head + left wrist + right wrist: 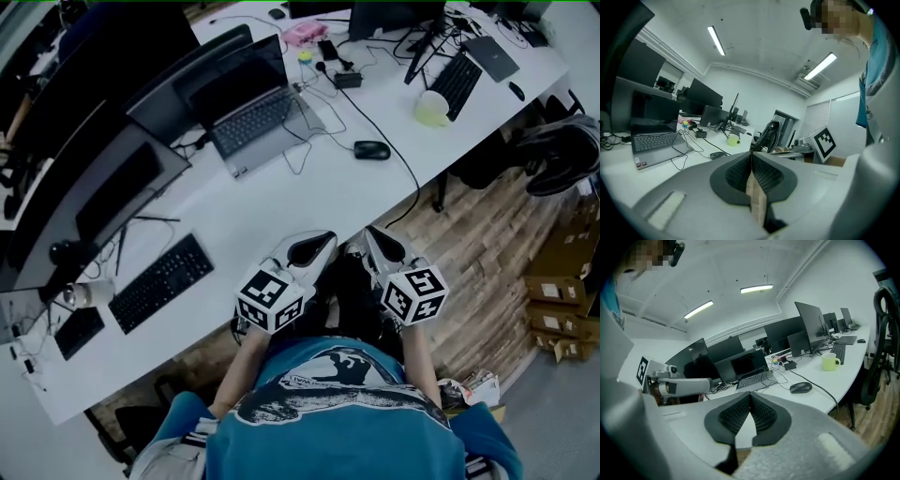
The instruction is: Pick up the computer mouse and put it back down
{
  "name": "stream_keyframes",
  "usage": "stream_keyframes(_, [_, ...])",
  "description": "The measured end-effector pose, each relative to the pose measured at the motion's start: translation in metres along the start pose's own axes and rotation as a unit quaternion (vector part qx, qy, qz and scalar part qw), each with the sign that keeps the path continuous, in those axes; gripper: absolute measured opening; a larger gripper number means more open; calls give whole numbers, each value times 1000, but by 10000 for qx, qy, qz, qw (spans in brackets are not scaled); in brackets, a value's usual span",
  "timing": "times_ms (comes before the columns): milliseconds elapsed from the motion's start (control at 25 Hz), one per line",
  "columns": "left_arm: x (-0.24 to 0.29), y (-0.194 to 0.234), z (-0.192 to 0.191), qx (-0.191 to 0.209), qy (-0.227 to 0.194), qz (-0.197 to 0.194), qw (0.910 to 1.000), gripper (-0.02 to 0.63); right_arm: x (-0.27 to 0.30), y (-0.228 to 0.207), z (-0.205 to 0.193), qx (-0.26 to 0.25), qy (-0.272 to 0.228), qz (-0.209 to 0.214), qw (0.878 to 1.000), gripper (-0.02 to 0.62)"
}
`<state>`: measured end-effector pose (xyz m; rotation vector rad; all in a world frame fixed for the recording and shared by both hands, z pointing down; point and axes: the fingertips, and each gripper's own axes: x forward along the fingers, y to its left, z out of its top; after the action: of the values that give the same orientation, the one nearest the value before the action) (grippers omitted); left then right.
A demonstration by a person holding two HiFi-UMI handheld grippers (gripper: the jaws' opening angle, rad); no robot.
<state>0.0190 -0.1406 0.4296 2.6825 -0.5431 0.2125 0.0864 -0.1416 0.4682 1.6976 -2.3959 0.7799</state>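
Note:
The black computer mouse [372,149] lies on the white desk [281,202], its cable trailing off the front edge. It also shows small beyond the jaws in the left gripper view as the mouse [718,154], and to the right of the jaws in the right gripper view as the mouse [800,387]. My left gripper [317,247] and right gripper [378,240] hover side by side at the desk's near edge, well short of the mouse. Both are shut with nothing between the pads; the left gripper [752,160] and right gripper [750,401] show their tips touching.
An open laptop [248,103] with loose cables sits left of the mouse. A yellow-green cup [431,108] and a keyboard [457,82] lie to the right, another keyboard [161,281] and dark monitors [94,187] to the left. An office chair [562,155] and cardboard boxes [562,281] stand on the floor.

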Motion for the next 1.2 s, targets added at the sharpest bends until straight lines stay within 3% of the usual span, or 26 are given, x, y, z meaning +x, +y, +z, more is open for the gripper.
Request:
stream_keyframes(520, [82,44,50,-228,-437,875,9949,17,60,-88,47,-419,403,716,9957,2])
stream_keyframes(880, [106,55,59,-260,-523,1338,9893,17,96,-133,55,-848,685,1045,9885,3])
stream_keyframes(1200, [109,61,58,-388,-624,1737,9820,17,144,-160,39,-1634,1179,1413,9692,3])
